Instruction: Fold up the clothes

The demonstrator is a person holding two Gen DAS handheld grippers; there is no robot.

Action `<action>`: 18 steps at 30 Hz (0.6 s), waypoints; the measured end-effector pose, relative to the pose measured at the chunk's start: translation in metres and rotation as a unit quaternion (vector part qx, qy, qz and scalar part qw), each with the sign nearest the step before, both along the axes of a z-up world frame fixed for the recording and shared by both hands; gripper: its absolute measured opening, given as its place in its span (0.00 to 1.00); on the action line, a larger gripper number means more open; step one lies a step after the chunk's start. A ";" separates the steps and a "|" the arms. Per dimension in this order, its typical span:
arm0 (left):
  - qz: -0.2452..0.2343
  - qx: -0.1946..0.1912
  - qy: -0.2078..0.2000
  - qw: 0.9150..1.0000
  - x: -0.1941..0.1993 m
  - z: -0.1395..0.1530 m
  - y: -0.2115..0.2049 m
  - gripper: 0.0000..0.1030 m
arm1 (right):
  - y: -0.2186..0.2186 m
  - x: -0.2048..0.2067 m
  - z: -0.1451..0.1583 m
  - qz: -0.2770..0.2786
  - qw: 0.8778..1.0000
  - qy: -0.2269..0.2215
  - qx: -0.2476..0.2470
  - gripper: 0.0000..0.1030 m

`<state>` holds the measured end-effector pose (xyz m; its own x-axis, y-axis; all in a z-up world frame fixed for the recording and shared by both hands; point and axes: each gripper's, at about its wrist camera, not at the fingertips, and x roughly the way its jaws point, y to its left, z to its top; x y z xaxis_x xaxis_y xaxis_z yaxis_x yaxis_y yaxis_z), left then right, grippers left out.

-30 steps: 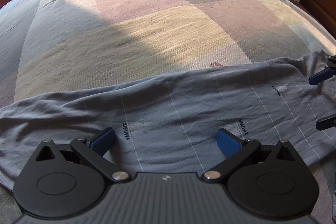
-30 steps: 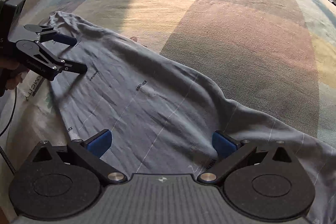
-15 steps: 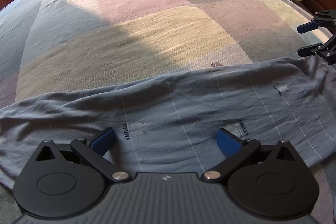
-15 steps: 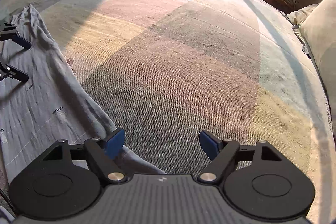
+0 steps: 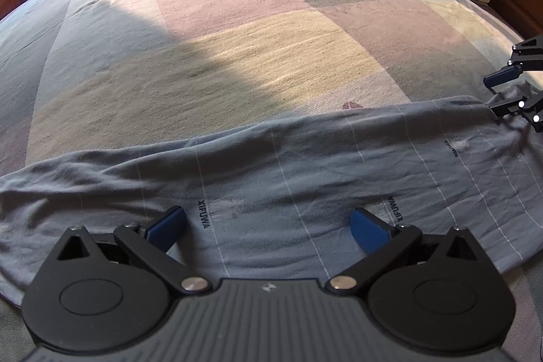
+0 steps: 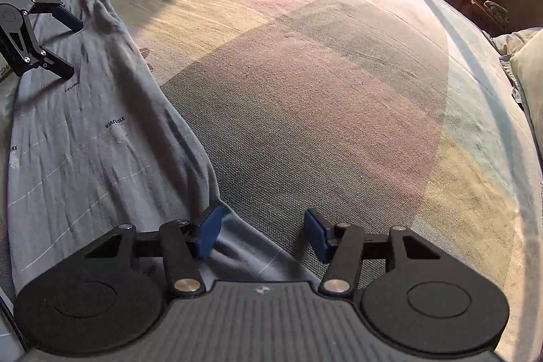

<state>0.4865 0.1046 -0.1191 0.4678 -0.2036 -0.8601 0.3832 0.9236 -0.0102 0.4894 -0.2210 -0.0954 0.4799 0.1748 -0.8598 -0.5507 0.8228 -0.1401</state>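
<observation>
Sunlit patchwork bed (image 5: 271, 33) is carrying the grey garment (image 5: 271, 178); right hand-held gripper (image 6: 261, 233), having shifted to its far end, is closing around that edge, while left hand-held gripper (image 5: 268, 226) is hovering wide open, empty.

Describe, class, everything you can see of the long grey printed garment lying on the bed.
The long grey printed garment is soft, creased cloth with thin pale lines and small "XIFUWA" prints. It lies as a flat, narrow band along the near edge of the checked bedspread. The left gripper hangs open over its middle. At one end the right gripper is closing, with the garment's corner edge between its blue pads.
</observation>
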 end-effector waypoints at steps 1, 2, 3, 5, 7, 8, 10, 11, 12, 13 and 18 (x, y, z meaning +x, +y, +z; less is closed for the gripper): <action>0.000 0.000 -0.001 1.000 0.000 0.000 0.000 0.99 | 0.001 -0.001 0.000 0.009 1.000 0.007 0.007 0.34; 0.000 0.000 -0.001 1.000 -0.001 0.000 0.000 0.99 | 0.001 -0.001 0.000 0.015 1.000 0.016 0.014 0.27; 0.000 0.000 -0.001 1.000 -0.001 0.000 0.000 0.99 | 0.003 0.000 0.001 0.021 0.999 0.024 0.020 0.19; 0.001 0.001 0.000 1.000 0.000 0.000 0.000 0.99 | 0.004 0.002 0.001 0.030 0.999 0.032 0.022 0.16; 0.002 0.001 0.000 1.000 0.000 0.001 -0.001 0.99 | 0.003 0.004 0.002 0.028 0.999 0.028 0.025 0.03; 0.005 0.001 0.001 1.000 0.001 0.002 -0.001 0.99 | 0.003 0.003 0.002 0.024 0.999 0.012 0.020 0.02; 0.014 -0.002 -0.007 1.000 0.000 0.008 -0.002 0.99 | 0.005 0.003 0.003 0.005 1.000 -0.024 -0.006 0.01; 0.017 -0.007 -0.023 1.000 -0.002 0.014 -0.002 0.99 | 0.005 0.006 0.004 -0.020 0.999 -0.039 -0.020 0.01; 0.021 -0.011 -0.038 0.999 -0.004 0.020 -0.003 0.99 | 0.004 0.009 0.005 -0.047 0.997 -0.047 -0.026 0.01; 0.018 -0.017 -0.044 0.999 -0.005 0.025 -0.005 0.99 | 0.002 0.011 0.007 -0.064 0.997 -0.049 -0.021 0.02; -0.045 -0.016 -0.012 0.999 -0.009 0.018 -0.028 0.99 | 0.020 -0.001 0.029 -0.060 0.996 -0.033 0.049 0.10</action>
